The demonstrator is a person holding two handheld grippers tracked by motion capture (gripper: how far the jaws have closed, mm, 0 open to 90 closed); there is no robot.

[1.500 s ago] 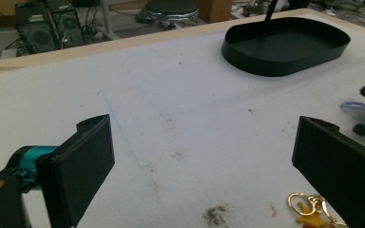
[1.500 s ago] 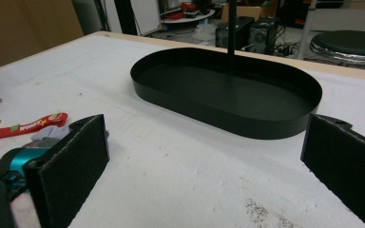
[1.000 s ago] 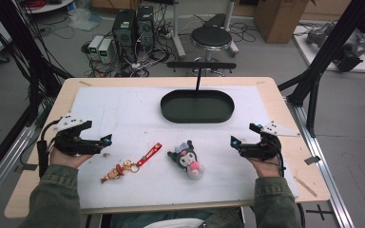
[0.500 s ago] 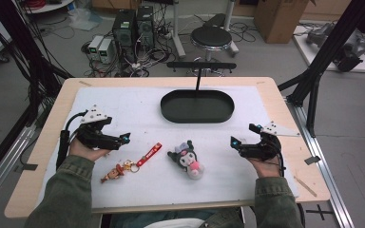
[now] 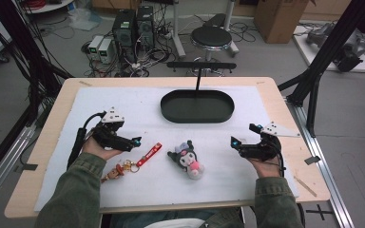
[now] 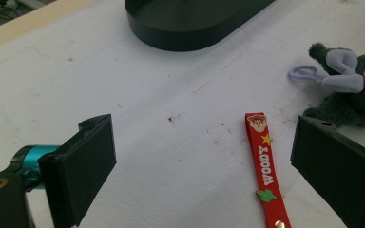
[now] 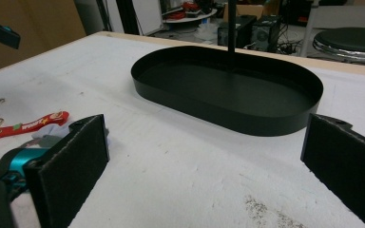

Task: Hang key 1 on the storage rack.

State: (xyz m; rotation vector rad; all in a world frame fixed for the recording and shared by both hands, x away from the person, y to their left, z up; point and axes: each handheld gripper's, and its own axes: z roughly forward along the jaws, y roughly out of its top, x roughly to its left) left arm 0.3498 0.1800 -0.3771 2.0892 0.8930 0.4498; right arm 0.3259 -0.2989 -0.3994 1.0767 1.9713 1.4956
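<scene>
A red "Woody" strap (image 5: 149, 154) (image 6: 264, 166) with a keyring charm (image 5: 119, 168) lies on the white mat, front left. A dark plush toy (image 5: 187, 159) (image 6: 356, 90) with a pink face lies just right of it. Behind both sits an empty black oval tray (image 5: 171, 114) (image 6: 190, 38) (image 7: 228, 116). My left gripper (image 5: 132, 141) (image 6: 202, 142) is open, low over the mat just left of the strap, which lies near its right jaw. My right gripper (image 5: 242, 134) (image 7: 204, 142) is open at the right, pointed at the tray, nothing between its jaws. The strap (image 7: 28, 124) shows far left in the right gripper view.
A thin black pole (image 5: 198, 78) rises behind the tray. The wooden table edge (image 5: 38, 156) borders the mat. Beyond the table are a stool (image 5: 211, 35), computer cases (image 5: 133, 23) and black frame posts (image 5: 313, 80).
My left hand and gripper have moved right and slightly forward, closing on the red strap. The right gripper, strap, plush and tray have stayed put.
</scene>
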